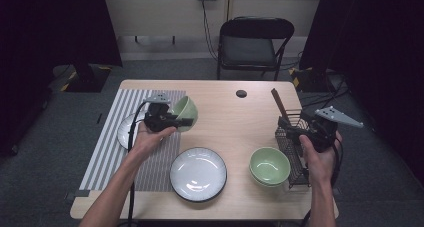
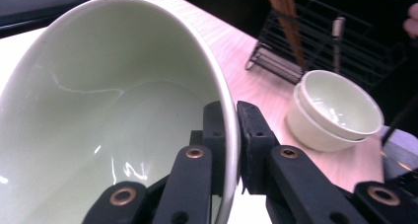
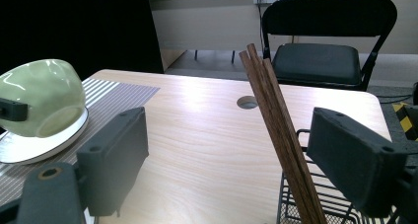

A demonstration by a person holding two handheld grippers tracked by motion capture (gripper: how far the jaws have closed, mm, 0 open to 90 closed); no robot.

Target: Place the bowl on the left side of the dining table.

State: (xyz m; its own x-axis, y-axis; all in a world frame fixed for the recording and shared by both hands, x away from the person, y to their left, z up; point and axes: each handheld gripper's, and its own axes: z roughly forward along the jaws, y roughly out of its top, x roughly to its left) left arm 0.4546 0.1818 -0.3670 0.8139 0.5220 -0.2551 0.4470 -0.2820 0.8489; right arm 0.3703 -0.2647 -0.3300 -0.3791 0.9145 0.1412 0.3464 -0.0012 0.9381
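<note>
My left gripper [image 1: 187, 121] [image 2: 231, 130] is shut on the rim of a pale green bowl [image 1: 185, 110] [image 2: 98, 110], one jaw inside and one outside. The bowl hangs tilted on its side above the striped mat's right edge; in the right gripper view the same bowl [image 3: 42, 95] sits over a small white plate [image 3: 29, 150]. My right gripper [image 1: 299, 131] [image 3: 231, 152] stands open at the black wire rack [image 1: 292, 154], its pads wide apart. Brown chopsticks [image 1: 278, 104] [image 3: 278, 130] lean up out of the rack and show between the jaws, untouched.
Two stacked green bowls [image 1: 270, 166] [image 2: 335, 110] stand beside the rack. A large white plate [image 1: 198, 174] lies near the front edge, and a small plate [image 1: 125, 132] rests on the striped mat [image 1: 107, 152]. A black chair [image 1: 255, 42] stands behind the table.
</note>
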